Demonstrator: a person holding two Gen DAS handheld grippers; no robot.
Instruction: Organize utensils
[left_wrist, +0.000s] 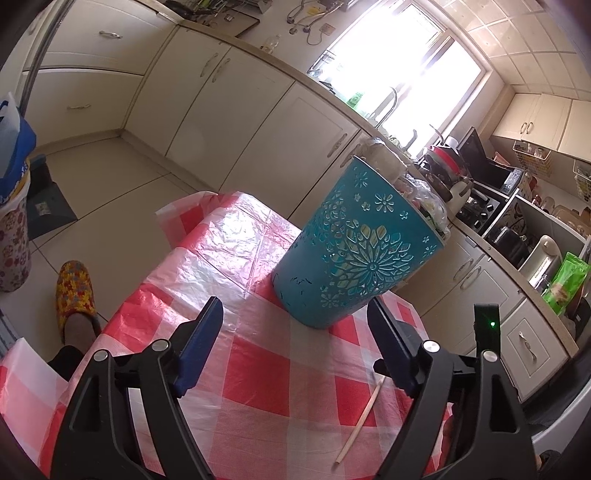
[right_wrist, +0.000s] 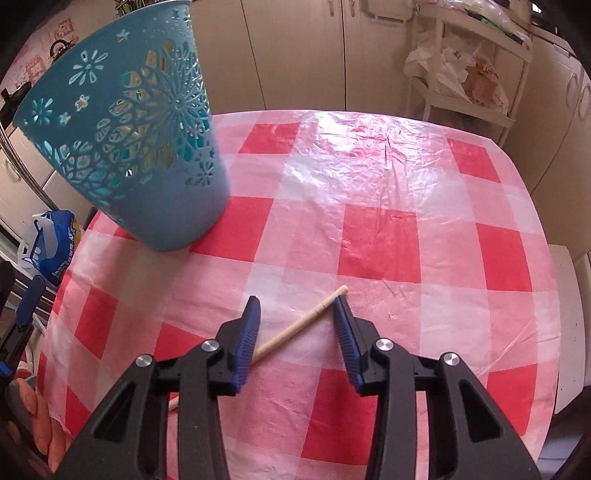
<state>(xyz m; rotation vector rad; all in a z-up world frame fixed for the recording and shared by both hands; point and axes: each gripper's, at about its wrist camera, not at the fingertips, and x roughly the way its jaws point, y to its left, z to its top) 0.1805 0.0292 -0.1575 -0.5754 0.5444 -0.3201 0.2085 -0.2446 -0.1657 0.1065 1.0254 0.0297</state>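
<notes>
Your right gripper (right_wrist: 297, 308) is hanging low with its jaws apart, the chopstick (right_wrist: 295, 328) lying slantwise between them on the checked tablecloth (right_wrist: 380, 240). Far and right of it you are looking at bare cloth, nothing blocking a pass. The teal cutout basket (right_wrist: 129, 147) is standing far left, well apart. Your left gripper (left_wrist: 295, 314) is facing that basket (left_wrist: 354, 243) with jaws wide; bare cloth is lying to the basket's left.
</notes>
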